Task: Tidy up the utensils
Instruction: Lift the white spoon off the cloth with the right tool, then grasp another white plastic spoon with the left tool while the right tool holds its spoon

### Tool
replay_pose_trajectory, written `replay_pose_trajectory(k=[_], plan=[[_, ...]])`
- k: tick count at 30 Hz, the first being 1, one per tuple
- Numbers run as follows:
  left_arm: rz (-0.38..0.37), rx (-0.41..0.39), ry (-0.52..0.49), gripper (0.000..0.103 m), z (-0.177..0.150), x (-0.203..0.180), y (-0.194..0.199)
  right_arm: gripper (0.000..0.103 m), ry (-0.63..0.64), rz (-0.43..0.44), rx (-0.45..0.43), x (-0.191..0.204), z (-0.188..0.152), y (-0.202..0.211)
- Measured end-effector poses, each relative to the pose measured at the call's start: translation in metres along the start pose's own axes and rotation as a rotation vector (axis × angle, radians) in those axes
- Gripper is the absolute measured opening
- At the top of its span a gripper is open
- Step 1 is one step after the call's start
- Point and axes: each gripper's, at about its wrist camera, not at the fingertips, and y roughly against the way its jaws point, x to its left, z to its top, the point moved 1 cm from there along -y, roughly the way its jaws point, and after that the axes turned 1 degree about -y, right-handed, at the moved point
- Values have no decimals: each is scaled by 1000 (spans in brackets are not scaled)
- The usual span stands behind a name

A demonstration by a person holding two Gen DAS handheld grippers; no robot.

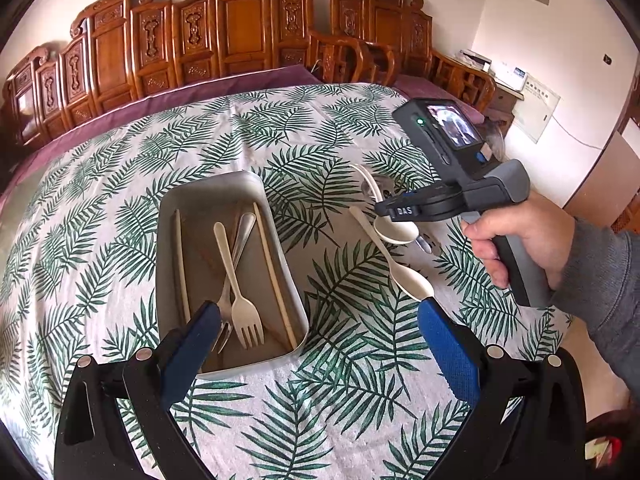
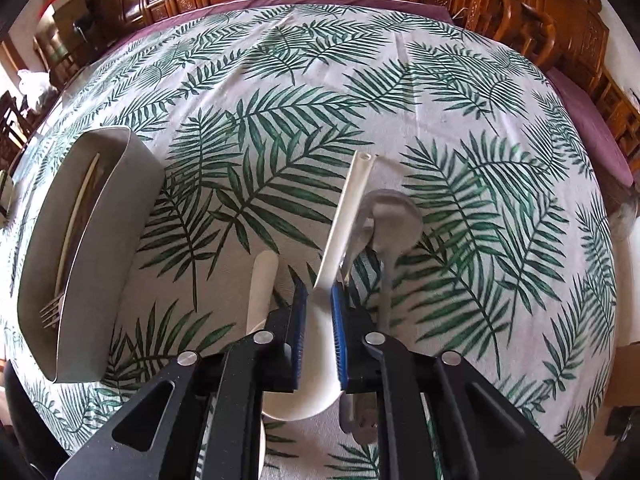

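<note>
A grey metal tray (image 1: 188, 200) (image 2: 100, 240) sits on the leaf-print tablecloth and holds chopsticks (image 1: 274, 276), a cream fork (image 1: 236, 284) and a metal fork (image 1: 240, 240). To its right lie a white spoon (image 1: 396, 232), a second cream spoon (image 1: 392, 260) (image 2: 260, 292) and a grey strainer-like utensil (image 2: 390, 224). My right gripper (image 2: 318, 292) (image 1: 396, 212) is shut on the white spoon (image 2: 340, 224) at the neck above its bowl. My left gripper (image 1: 320, 320) is open and empty, hovering over the tray's near right corner.
The table (image 1: 320, 128) carries a white cloth with green fern leaves over a purple cover. Carved wooden chairs (image 1: 240, 32) stand along the far edge. A white wall with a panel (image 1: 536, 112) is at the right.
</note>
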Motion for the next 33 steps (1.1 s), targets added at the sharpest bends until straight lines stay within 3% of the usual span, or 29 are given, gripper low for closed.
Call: replay_pose_trajectory(k=[2,6,8,13,25,33], plan=[[-1,2,1,95,0,1,0,26,-7,21,11,-1,1,-5],[-2,3,8,95,0,3,-1,26,3,4,6,1,1,-8],[0,5,9,95,0,4,-2,14,8,-16,3,1,0,-8],[2,5,6,95,1,-1,-3,5,-3,23,-28,-3,-7,8],[14,20,-23,95,6,-36,-21,4,-74,103,-159,-32,-76,77],[11,48,-40,93,17,-58,-48,4,-131,116,-170,-54,-129,87]])
